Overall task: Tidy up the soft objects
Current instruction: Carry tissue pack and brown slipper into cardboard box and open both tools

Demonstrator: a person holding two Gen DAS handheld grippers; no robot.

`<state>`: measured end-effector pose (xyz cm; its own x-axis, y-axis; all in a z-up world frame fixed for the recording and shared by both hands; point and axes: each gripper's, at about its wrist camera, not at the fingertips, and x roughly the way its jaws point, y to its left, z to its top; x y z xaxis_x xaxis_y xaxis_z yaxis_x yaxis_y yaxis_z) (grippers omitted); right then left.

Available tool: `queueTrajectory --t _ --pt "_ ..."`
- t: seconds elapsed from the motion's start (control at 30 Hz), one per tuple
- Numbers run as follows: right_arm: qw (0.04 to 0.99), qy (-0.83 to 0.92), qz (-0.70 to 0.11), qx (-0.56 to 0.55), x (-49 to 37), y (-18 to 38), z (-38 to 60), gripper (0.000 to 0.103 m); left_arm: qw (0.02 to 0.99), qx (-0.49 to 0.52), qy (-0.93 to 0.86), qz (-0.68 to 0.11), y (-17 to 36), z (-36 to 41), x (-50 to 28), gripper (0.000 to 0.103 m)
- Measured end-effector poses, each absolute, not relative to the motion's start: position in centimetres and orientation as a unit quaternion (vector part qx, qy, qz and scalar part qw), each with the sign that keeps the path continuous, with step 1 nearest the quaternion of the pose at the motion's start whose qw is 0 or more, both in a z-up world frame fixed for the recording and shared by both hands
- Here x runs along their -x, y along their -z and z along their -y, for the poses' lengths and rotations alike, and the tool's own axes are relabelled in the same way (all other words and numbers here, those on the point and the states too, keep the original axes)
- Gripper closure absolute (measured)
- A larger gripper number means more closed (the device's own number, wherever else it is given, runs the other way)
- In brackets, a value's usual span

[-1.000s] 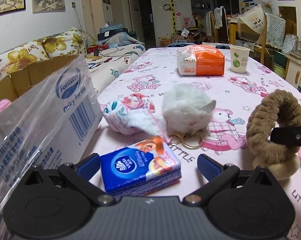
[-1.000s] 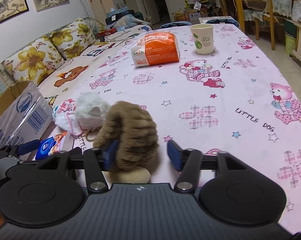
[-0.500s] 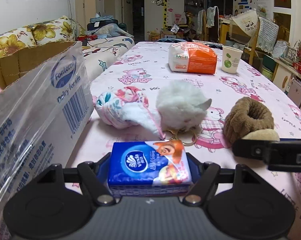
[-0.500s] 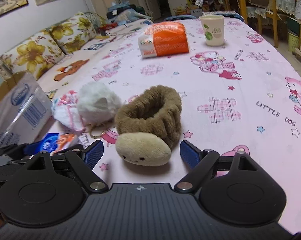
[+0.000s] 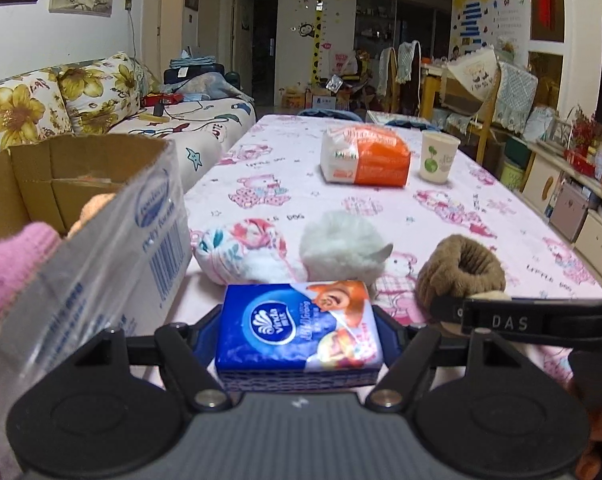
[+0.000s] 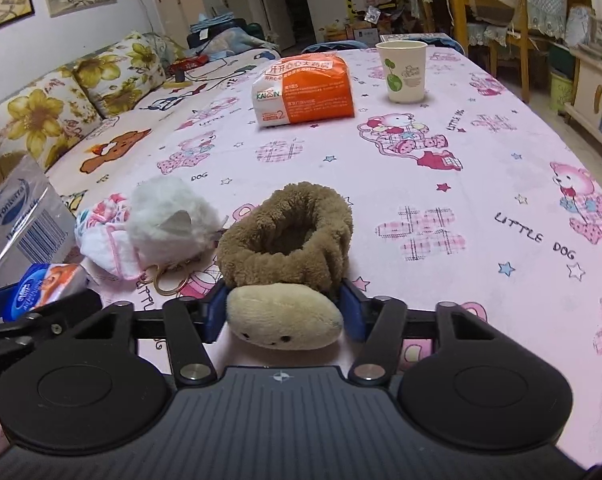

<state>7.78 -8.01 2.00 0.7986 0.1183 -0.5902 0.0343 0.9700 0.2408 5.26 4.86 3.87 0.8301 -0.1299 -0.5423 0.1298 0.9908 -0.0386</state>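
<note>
Left gripper [image 5: 299, 330] jaws clamping glossy blue rectangular tissue pack [image 5: 299, 330], long axis crosswise. Right gripper [image 6: 283, 314] jaws squeezing fuzzy brown ring-shaped plush [image 6: 283, 236] at its beige oval head, facing camera.

My two handheld grippers, wrist views.
Left gripper [image 5: 299, 322] and right gripper [image 6: 284, 310]: black linkages, blue pads, silver screws, ribbed grey bodies.
</note>
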Motion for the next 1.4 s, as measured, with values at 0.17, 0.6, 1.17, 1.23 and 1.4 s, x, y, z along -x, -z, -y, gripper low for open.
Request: queueTrajectory --t 0.17,0.6,1.17,1.23,1.4 --pt "0.940 -0.014 -0.316 -0.129 -7.3 -2.1 8.0 0.039 0.962 0.002 0.079 -0.261 -5.0 -5.0 -4.4 0.029" --pt "0.958 0.001 -0.263 -0.118 -5.4 -5.5 6.1 0.040 0.978 0.012 0.102 -0.183 -8.0 -7.1 -1.7 0.029" --pt "0.971 -0.111 -0.186 -0.106 -5.2 -11.0 -3.3 0.040 0.990 0.078 0.045 -0.111 -10.8 -14.0 -0.3 0.029" --pt "0.970 -0.127 -0.178 -0.106 -5.3 -11.6 -4.4 0.040 0.990 0.087 0.033 -0.104 -10.9 -14.9 -0.3 0.029" --pt "0.966 -0.167 -0.170 -0.097 -5.6 -12.5 -7.5 0.040 0.988 0.116 -0.011 -0.099 -10.8 -17.6 -0.5 0.029"
